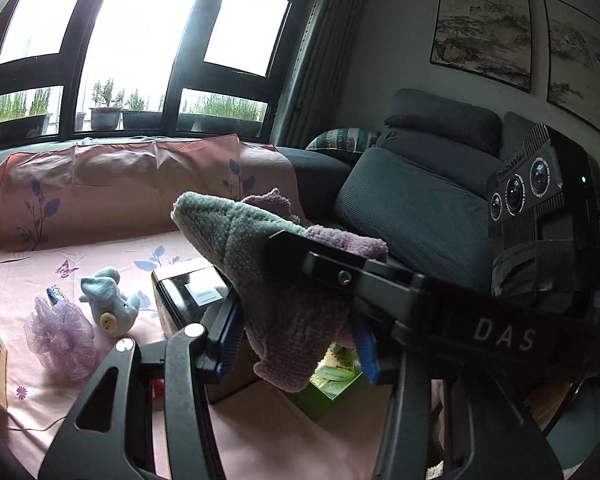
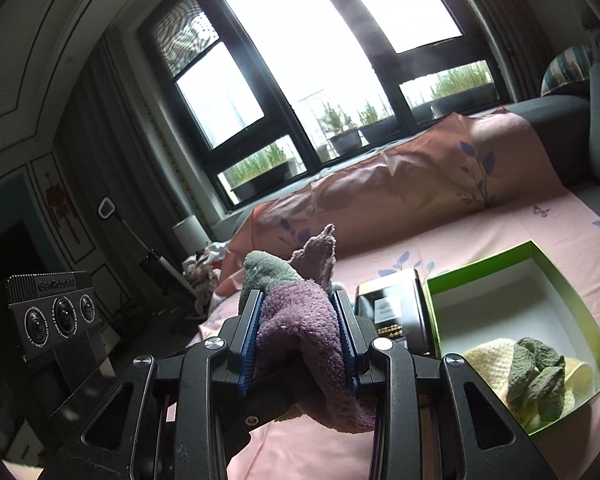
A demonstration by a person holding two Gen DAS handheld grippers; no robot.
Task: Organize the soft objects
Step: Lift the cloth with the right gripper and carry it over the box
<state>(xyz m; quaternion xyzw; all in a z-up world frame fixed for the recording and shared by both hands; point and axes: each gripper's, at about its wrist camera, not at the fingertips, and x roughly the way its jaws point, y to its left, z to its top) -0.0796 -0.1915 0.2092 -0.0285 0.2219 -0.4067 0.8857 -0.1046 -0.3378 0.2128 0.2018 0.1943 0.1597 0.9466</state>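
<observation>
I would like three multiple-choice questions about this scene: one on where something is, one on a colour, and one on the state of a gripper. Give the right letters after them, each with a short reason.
1. Where does the yellow cloth lie?
A. inside the green box
B. on the dark sofa cushion
C. on the window sill

2. What colours has the fluffy cloth held up in the air?
A. red and white
B. grey-green and purple
C. orange and black

3. How does the right gripper stand?
A. wide open and empty
B. shut on the fluffy cloth
C. resting inside the box

Answers:
1 A: the yellow cloth lies in the green box, with a grey-green cloth on it.
2 B: the fluffy cloth shows a grey-green part and a purple part.
3 B: the right gripper presses both blue pads against the cloth; the left gripper grips it too.
</observation>
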